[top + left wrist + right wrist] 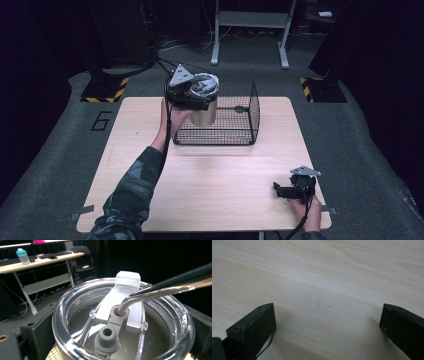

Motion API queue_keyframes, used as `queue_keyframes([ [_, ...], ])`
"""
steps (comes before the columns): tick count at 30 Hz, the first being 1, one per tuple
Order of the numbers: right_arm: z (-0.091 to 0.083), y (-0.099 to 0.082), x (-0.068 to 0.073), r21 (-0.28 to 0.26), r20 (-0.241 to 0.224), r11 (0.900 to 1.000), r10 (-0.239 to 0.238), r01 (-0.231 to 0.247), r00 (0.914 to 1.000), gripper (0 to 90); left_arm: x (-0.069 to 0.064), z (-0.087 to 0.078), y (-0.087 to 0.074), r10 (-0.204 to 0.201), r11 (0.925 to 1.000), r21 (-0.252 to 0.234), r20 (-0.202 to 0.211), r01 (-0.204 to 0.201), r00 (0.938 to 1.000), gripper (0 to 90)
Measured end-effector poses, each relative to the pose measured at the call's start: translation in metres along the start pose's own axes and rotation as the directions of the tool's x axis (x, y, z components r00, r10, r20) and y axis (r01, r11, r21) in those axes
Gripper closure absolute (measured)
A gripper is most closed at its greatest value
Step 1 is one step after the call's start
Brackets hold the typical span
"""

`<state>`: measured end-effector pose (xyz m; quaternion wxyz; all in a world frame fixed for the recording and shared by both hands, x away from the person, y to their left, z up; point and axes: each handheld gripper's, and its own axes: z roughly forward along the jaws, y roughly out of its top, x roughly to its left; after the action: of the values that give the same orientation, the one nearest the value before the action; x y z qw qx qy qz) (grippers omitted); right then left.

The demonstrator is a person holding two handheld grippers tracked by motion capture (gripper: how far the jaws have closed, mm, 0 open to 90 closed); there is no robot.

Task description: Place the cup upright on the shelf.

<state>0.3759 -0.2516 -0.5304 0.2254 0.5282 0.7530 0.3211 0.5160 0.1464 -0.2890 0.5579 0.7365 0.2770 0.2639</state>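
Clear lid (120,322) with bent metal straw (160,288) close up, black fingers (37,327) clamped either side of tumbler (204,111). Tumbler held at left edge of wire basket (235,117) on desk (210,185). Right gripper (286,190) rests near desk's right front corner, fingers wide, holding nothing.

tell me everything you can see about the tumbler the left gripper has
The tumbler is a metal-looking cup with a clear plastic lid, a grey stopper and a bent metal straw through the lid. It stands upright, clamped between the left gripper jaws, at the near left corner of the black wire basket.
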Motion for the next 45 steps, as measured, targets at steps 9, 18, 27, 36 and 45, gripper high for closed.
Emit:
queue_keyframes([
  [9,0.000,0.000,0.000,0.003,-0.002,1.0000,0.007,-0.007,1.0000,0.1,0.011,0.020,-0.007,-0.031,0.9995,-0.003,-0.037,0.031,0.9988,3.9],
  [18,0.000,0.000,0.000,0.001,-0.006,1.0000,0.003,-0.003,1.0000,0.4,0.015,0.042,-0.017,-0.083,0.9965,0.000,-0.067,0.083,0.9943,3.8],
  [27,0.000,0.000,0.000,0.000,-0.006,1.0000,0.001,-0.001,1.0000,0.4,0.017,0.064,-0.026,-0.102,0.9938,0.038,-0.077,0.105,0.9918,3.9],
  [36,0.000,0.000,0.000,0.000,-0.006,1.0000,0.001,-0.001,1.0000,0.4,0.019,0.075,-0.031,-0.101,0.9929,0.053,-0.107,0.107,0.9892,3.9],
  [45,0.000,0.000,0.000,-0.002,-0.008,1.0000,-0.002,0.002,1.0000,0.7,0.027,0.088,-0.042,-0.114,0.9891,0.077,-0.132,0.125,0.9846,3.8],
])
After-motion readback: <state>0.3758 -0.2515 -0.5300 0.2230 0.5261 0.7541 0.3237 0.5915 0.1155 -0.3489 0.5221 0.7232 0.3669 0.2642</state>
